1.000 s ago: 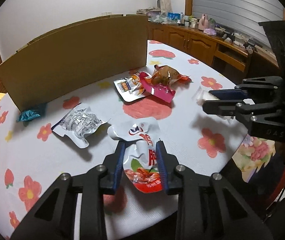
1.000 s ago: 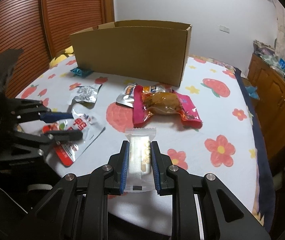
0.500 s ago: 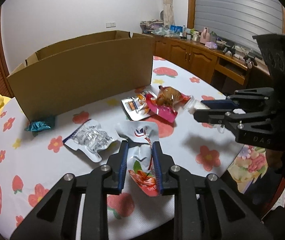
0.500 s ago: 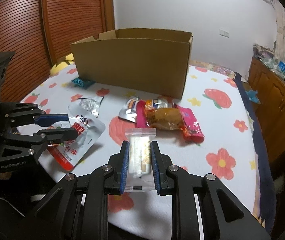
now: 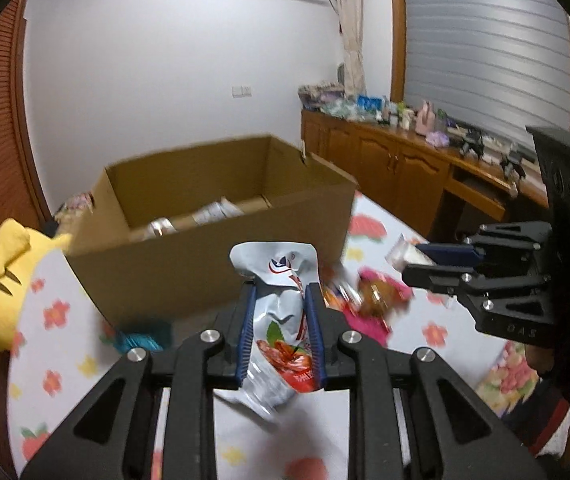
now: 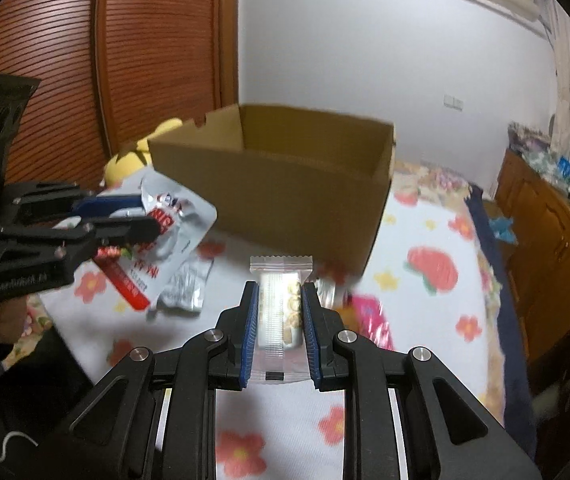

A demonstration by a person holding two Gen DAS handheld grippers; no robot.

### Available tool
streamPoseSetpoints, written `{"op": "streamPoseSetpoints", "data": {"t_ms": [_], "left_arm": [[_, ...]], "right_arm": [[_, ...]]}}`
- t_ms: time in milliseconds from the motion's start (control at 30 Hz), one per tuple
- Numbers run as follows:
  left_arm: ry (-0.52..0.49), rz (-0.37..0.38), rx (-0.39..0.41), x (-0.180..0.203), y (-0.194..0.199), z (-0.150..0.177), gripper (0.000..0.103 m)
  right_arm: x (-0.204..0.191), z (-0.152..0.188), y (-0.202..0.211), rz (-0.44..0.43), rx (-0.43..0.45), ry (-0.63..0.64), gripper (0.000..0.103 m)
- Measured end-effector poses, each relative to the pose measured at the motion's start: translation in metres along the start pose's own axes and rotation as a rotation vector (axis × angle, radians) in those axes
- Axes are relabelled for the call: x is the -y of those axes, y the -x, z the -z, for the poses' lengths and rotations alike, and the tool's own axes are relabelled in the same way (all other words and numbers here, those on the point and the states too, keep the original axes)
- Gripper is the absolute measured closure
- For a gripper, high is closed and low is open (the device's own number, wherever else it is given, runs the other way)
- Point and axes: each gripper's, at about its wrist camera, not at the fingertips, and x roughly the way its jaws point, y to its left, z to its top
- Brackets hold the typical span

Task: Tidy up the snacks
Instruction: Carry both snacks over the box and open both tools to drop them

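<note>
My left claw (image 5: 279, 332) grips a crumpled silver-and-red pouch (image 5: 281, 320), held clear above the flowered worktop (image 5: 57, 344). My right claw (image 6: 279, 330) clamps a clear biscuit packet (image 6: 281, 312). Beyond both, an open cardboard box (image 5: 205, 248) holds packets.

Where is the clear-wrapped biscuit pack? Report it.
The clear-wrapped biscuit pack is clamped in the right tool, held above the floral tablecloth, before the open cardboard box.

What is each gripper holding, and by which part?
Left gripper: the white-and-red snack pouch, pinched across its middle. Right gripper: the clear biscuit packet, clamped by its long sides.
</note>
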Motion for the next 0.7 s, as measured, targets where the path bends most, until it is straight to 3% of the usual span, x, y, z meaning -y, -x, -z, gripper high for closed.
{"op": "streamPoseSetpoints", "data": {"t_ms": [367, 700], "left_arm": [[0.051, -0.078, 0.037, -0.068, -0.021, -0.052, 0.081], [0.039, -0.105, 0.043, -0.095, -0.049, -0.08, 0.081]], "right_arm": [[0.014, -0.075, -0.037, -0.002, 0.067, 0.019, 0.084], [0.029, -0.106, -0.078, -0.019, 0.054, 0.022, 0.084]]}}
